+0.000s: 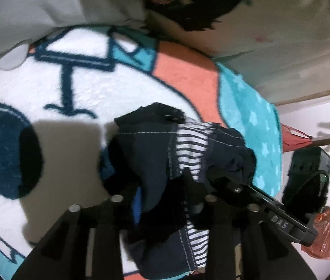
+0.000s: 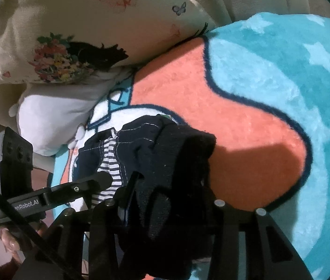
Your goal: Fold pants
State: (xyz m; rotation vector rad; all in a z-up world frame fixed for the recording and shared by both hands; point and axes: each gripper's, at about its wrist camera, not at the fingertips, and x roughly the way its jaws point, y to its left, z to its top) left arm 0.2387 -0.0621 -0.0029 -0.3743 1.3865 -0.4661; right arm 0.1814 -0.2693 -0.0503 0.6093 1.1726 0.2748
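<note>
The left gripper (image 1: 165, 193) is closed tight on a bunched fold of the dark navy pants (image 1: 155, 144), whose striped lining (image 1: 190, 140) shows between the seams. The cloth is gathered up over its fingers and hangs above the plush blanket (image 1: 67, 88), which has a white, orange and teal cartoon print. In the right wrist view this gripper reaches in from the left, tilted slightly upward, with fingertips of the person's hand showing under it at the lower left. The right gripper (image 2: 165, 200) is also clamped narrow on the pants (image 2: 169, 149), with thick dark fabric draped over its fingers. Both grippers meet close together at the same bundle. A flowered pillow (image 2: 76, 35) and a white pillow (image 2: 55, 112) lie beyond the blanket.
</note>
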